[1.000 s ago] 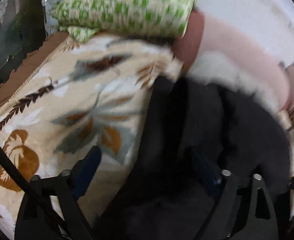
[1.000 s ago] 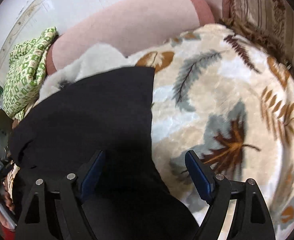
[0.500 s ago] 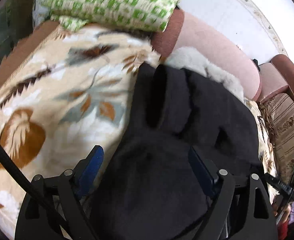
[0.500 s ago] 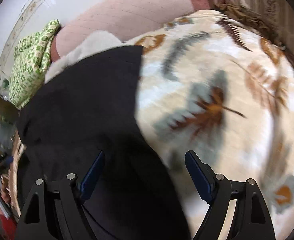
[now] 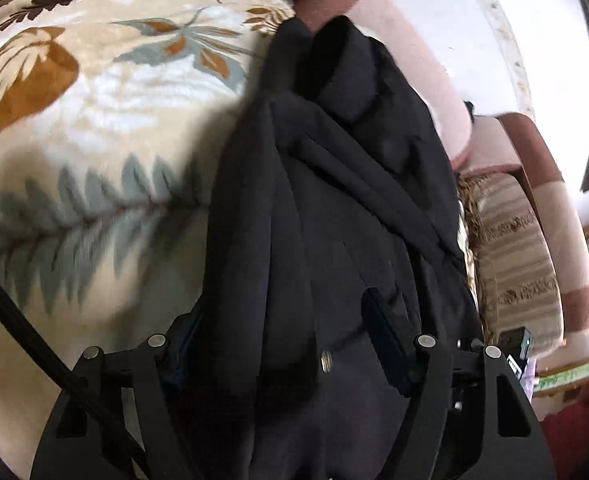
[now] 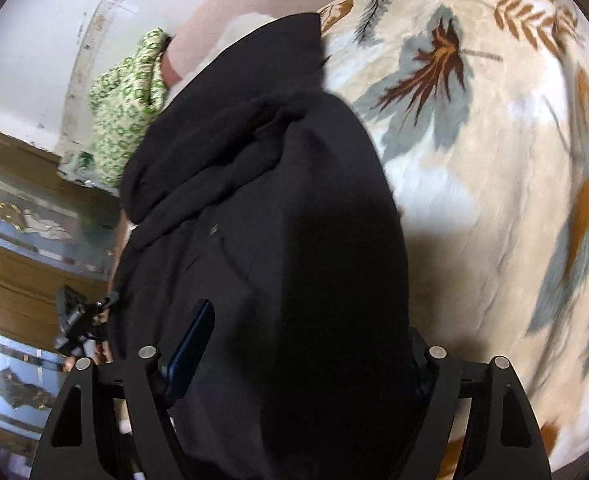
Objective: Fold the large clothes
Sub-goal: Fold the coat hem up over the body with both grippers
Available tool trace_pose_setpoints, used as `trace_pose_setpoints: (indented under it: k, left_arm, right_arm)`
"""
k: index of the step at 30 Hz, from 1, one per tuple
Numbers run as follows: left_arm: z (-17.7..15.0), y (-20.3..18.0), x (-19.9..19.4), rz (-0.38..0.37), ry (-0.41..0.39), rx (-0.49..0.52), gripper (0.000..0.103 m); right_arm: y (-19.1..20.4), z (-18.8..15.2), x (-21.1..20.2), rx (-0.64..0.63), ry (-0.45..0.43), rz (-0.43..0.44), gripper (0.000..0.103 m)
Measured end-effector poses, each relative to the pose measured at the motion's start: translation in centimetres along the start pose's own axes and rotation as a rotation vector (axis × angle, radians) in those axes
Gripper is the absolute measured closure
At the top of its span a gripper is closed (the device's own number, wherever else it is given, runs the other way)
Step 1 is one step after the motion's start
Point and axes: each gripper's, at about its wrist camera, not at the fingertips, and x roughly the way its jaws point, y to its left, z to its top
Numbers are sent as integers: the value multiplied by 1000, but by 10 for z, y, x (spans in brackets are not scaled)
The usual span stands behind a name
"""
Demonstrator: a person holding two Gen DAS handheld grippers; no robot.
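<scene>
Black heavy fabric garment (image 5: pixel 334 208) hangs bunched over the leaf-print plush blanket (image 5: pixel 94 128), gathered between the fingers of my left tool (image 5: pixel 290 340) and right tool (image 6: pixel 306 344), apparently grasped mid-fold; next I lay it flat.

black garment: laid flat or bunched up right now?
Bunched. The black garment hangs in long vertical folds and draped ridges above the leaf-print blanket, not spread flat. In the right wrist view it looks equally rumpled.
</scene>
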Motion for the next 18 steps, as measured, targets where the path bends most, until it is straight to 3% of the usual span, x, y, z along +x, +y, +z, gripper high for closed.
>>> trace_pose_setpoints:
  k: [6,9,12,17,18]
  left_arm:
    - [-43,3,-6,-71,6,13,32]
    - [-50,6,-4,-59,2,13,31]
    - [-52,3,-4,-91,-3,13,13]
    - [-65,-10,0,-5,-42,52,13]
    - [-67,-12,-1,4,-47,48,20]
  right_arm:
    - [4,-32,-10,6,6,39,29]
    - [11,-43,-11,-24,3,38,30]
    - [20,-54,-1,-49,10,10,30]
    - [30,-66,12,-99,-46,-78,32]
    - [31,-66,12,-91,-64,-89,37]
